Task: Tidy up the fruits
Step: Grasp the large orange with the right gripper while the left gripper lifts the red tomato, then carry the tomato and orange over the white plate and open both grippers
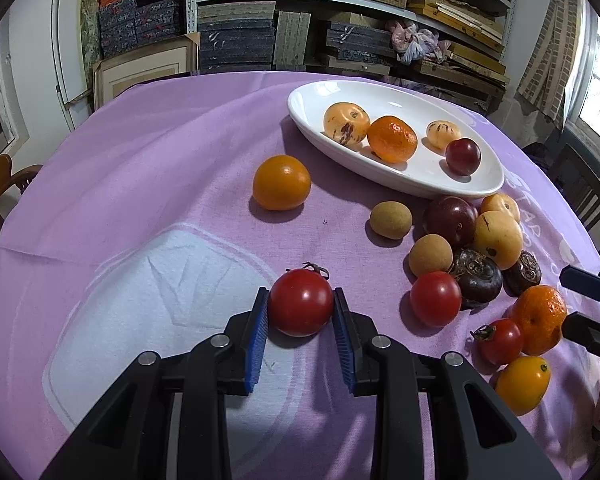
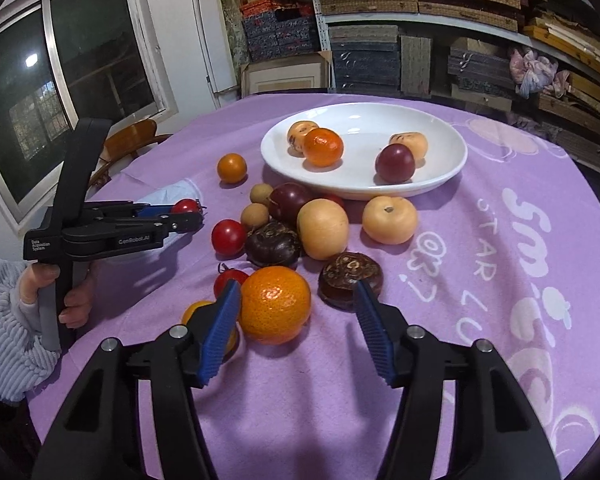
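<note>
The left tongs (image 1: 301, 308) pinch a red tomato (image 1: 301, 303) between their blue pads, low over the purple-clothed desk (image 1: 180, 168). The right tongs (image 2: 296, 312) stand spread around a mandarin (image 2: 275, 305) on the cloth: its left pad lies against the peel, its right pad stands clear, beside a dark water chestnut (image 2: 350, 280). Further back sits a white dish (image 2: 440, 176) with a mandarin, a plum and two pale fruits; more fruit lies clustered in front of it, and a lone orange fruit (image 1: 281, 182) lies apart
</note>
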`<state>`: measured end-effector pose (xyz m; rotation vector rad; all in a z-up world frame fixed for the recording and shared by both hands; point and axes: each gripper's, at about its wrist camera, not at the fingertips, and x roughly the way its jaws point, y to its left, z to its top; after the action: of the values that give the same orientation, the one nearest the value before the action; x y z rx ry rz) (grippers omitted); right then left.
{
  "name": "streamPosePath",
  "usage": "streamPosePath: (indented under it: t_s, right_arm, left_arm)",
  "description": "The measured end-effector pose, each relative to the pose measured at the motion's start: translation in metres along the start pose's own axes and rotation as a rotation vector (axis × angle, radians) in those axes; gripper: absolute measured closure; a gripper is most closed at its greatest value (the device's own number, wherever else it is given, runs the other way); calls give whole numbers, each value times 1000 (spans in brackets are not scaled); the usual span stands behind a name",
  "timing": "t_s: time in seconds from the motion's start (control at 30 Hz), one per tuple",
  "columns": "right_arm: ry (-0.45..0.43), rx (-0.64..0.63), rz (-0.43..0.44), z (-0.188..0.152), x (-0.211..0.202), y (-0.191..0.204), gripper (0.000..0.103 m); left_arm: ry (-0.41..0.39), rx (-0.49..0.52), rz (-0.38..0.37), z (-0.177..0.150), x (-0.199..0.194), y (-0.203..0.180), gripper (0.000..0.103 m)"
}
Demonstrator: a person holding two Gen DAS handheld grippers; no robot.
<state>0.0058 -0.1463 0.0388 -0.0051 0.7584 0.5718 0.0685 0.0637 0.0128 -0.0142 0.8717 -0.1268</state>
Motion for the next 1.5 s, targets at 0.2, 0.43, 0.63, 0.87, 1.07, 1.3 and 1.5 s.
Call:
streamPosePath:
  t_s: [0.2,0.43,0.63,0.87,1.07,1.3,1.5]
  right_arm:
    - [56,-11,0,-5,15,9,58]
    - [60,30,25,-6,24,7,58]
    - [57,83,57,0,30,4,39]
    - [57,148,85,0,30,-5,59]
    - [56,113,74,-2,29,0,60]
    - [33,91,63,-3,24,5,60]
    - [-24,96,72,1,8,1,60]
  left_arm:
    - [0,1,1,0,0,0,71]
    - [1,1,5,0,1,0,71]
    - [2,3,14,0,3,-2,71]
    - [1,0,11,0,3,-2,71]
    - [-7,3,-15,0,1,-3,71]
    - [-29,7,-14,0,-4,-6,71]
    - [-69,19,-21,7,-13,-14,71]
